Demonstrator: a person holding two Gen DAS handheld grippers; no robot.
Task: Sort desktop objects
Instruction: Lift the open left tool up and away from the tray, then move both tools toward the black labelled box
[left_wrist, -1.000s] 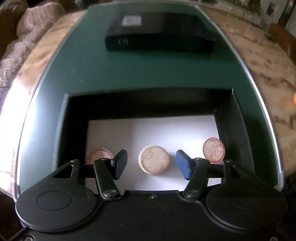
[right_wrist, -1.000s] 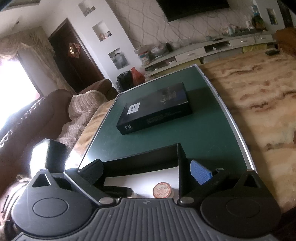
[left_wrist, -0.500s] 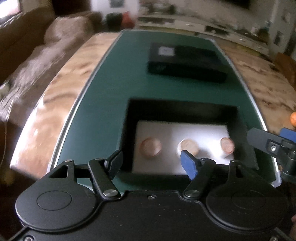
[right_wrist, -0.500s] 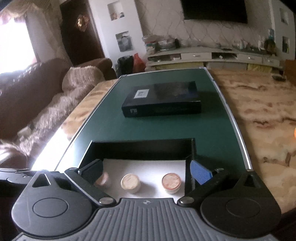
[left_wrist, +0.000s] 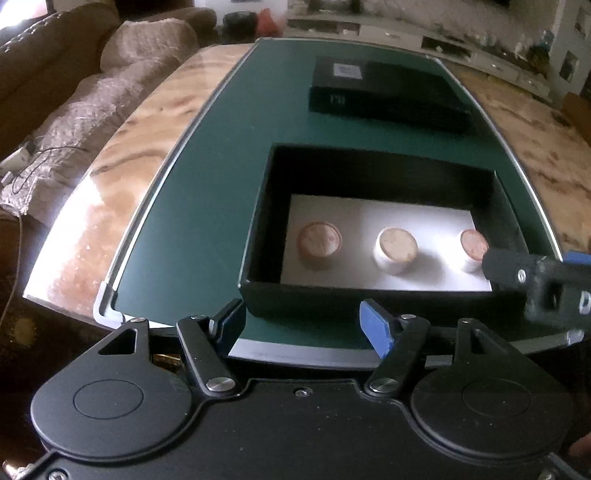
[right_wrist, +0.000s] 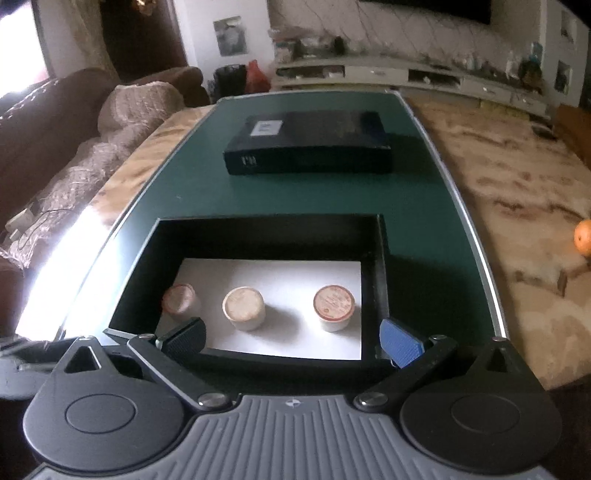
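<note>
**A:** Three little round tubs, that's what's being sorted, and they sit in a row on the white floor of the open black box (right_wrist: 376, 280). The left tub (right_wrist: 180, 300) is close to the box's left wall, the middle tub (right_wrist: 244, 308) stands apart from it, and the right tub (right_wrist: 334, 307) is nearer the right wall.

**B:** And the box itself?

**A:** On the green table (right_wrist: 207, 184), at the near end. Further back on the same top lies a closed dark case (right_wrist: 308, 147) with a pale label on its lid, well apart from the box.

**B:** What are the grippers doing?

**A:** The right gripper (right_wrist: 291, 341) hovers at the box's near wall, jaws spread wide, with nothing between them; its blue pad sits just outside the right wall. The left gripper (left_wrist: 304, 326) is off to the left, over the near edge of the table, jaws also wide and empty.

**B:** Can either camera see the other one?

**A:** From the left wrist view, a dark finger of the right gripper pokes in beside the right tub. Whether it touches, I can't tell.

**B:** Anything else about?

**A:** An orange (right_wrist: 583, 242) off to the right, beyond the table.
</note>
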